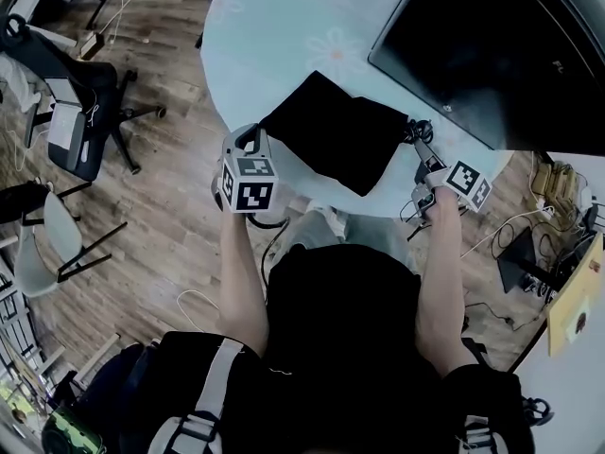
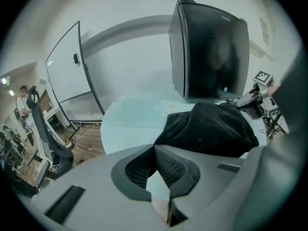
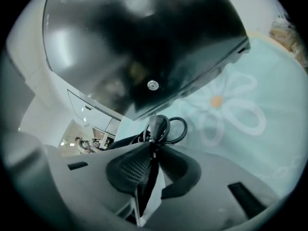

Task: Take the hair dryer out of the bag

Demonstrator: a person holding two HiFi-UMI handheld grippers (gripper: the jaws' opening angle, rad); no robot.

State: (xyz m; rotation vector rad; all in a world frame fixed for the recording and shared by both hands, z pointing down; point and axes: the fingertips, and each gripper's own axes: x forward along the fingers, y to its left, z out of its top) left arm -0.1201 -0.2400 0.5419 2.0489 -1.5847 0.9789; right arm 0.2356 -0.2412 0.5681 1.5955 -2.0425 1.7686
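Left gripper (image 2: 154, 147), jaws pressed together, sits at the black bag's (image 1: 336, 135) near corner, by the round table's (image 1: 274, 36) edge. Right gripper (image 3: 153, 150) pinches the black cord (image 3: 157, 127) at the bag's right end; the hair dryer itself is hidden. Open wood floor (image 1: 161, 206) lies to the left. The logo on the monitor (image 1: 492, 55) is too small to read.

just one bag (image 1: 331, 135), one round table (image 1: 284, 36), one big monitor (image 1: 492, 45), one cord (image 3: 156, 125), two grippers (image 2: 155, 147) (image 3: 153, 148), two chairs (image 1: 80, 93) (image 1: 43, 253) off left, one whiteboard (image 2: 67, 66)

An office-like workroom, shown by a swivel chair (image 1: 93, 88), a whiteboard (image 2: 65, 76) and a large monitor (image 1: 492, 50).
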